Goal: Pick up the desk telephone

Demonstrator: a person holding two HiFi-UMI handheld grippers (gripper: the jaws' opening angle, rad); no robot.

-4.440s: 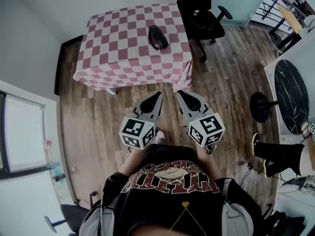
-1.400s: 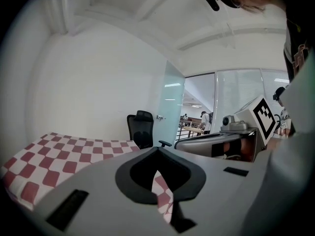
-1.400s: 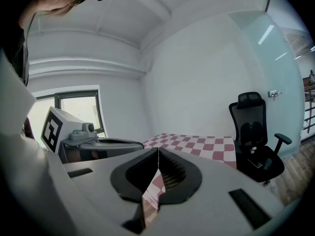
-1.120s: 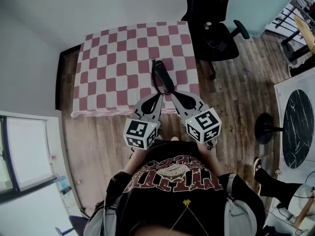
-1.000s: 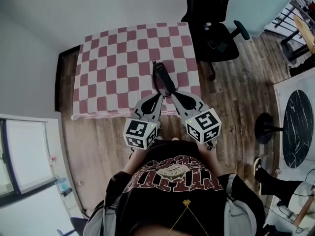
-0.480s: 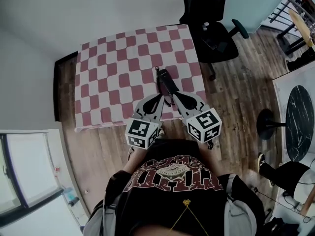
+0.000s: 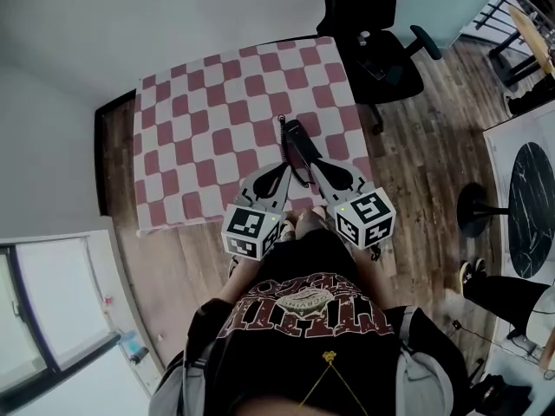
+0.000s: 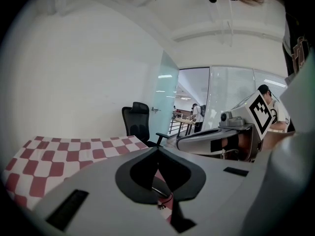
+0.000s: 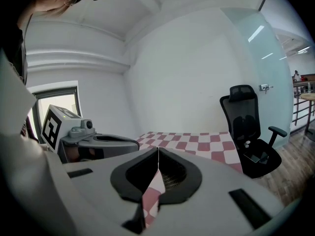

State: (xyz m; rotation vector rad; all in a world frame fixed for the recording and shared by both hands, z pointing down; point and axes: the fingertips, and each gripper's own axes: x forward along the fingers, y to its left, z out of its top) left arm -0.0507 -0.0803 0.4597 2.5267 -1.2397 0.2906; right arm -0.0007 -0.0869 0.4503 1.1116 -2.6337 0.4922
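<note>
Leaning over the near edge of the pink-and-white checked cloth-covered bench (image 7: 186, 141), lining up with the black corded desk telephone (image 7: 295, 141) lying just ahead; holding left tongs (image 7: 284, 170) and right tongs (image 7: 315, 165) pressed together, empty, likely awaiting closer reach before spreading

The left tongs (image 7: 282, 171) and right tongs (image 7: 316, 165) have come forward from over the floor to flank the desk telephone (image 7: 295, 139).

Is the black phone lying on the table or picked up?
Not picked up. The telephone lies flat on the checkered tablecloth; the left gripper and right gripper are shut, empty.
</note>
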